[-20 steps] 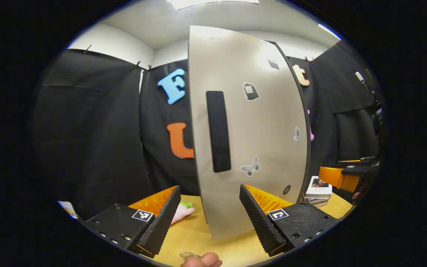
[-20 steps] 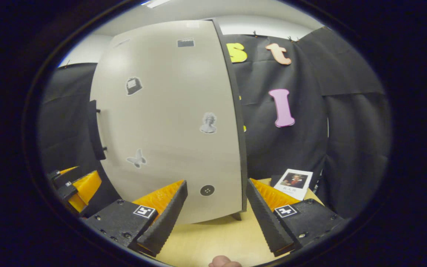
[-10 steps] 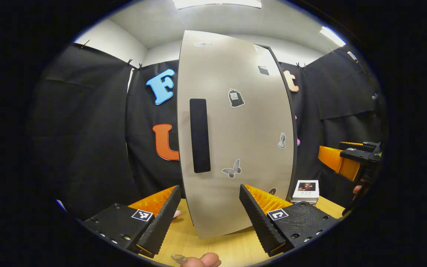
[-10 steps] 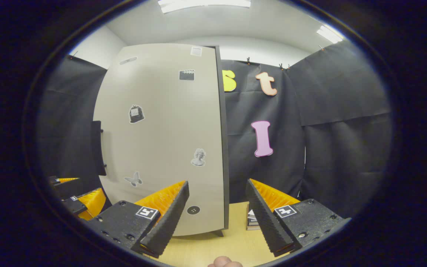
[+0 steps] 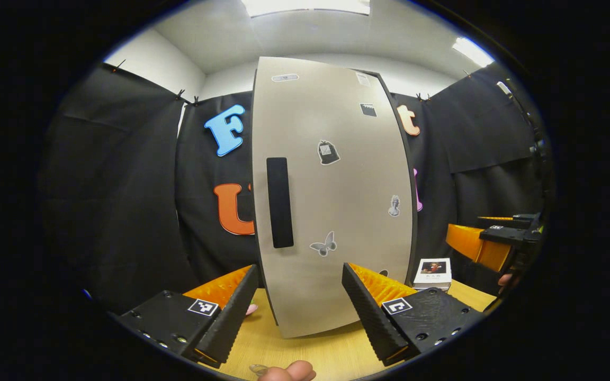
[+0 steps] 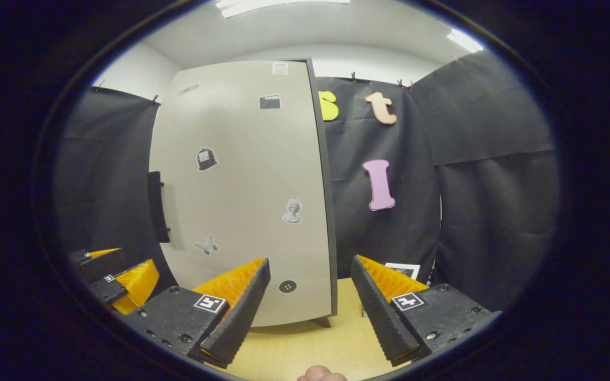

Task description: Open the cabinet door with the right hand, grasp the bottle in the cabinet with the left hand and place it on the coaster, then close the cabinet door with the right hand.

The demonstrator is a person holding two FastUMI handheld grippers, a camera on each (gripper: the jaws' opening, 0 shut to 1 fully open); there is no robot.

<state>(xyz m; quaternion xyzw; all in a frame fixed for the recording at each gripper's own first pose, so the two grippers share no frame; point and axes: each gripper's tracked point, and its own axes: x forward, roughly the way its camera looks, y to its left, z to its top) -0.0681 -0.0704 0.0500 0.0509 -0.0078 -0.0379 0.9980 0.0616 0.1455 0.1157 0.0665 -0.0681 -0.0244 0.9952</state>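
The tall beige cabinet (image 5: 337, 201) stands upright on the wooden table (image 5: 315, 352) with its door shut, so the inside is hidden. Its long black handle (image 5: 279, 202) runs vertically near the door's left edge. My left gripper (image 5: 299, 269) is open with nothing between its fingers, a short way in front of the door's lower part. In the right gripper view the same cabinet door (image 6: 247, 185) fills the left half, with the handle (image 6: 158, 206) at its far left edge. My right gripper (image 6: 310, 260) is open and empty, facing the door's right edge. The right gripper (image 5: 487, 244) also hangs at the right of the left gripper view.
A small stack of books (image 5: 432, 269) lies on the table right of the cabinet, its top book (image 6: 403, 271) also in the right gripper view. Something pink (image 5: 252, 309) lies left of the cabinet's foot. A small clear object (image 5: 258, 369) and a fingertip (image 5: 286, 372) sit at the bottom edge.
Both grippers have drawn back a little from the cabinet, which now looks smaller and more upright. The door has stayed shut and both grippers have stayed open.
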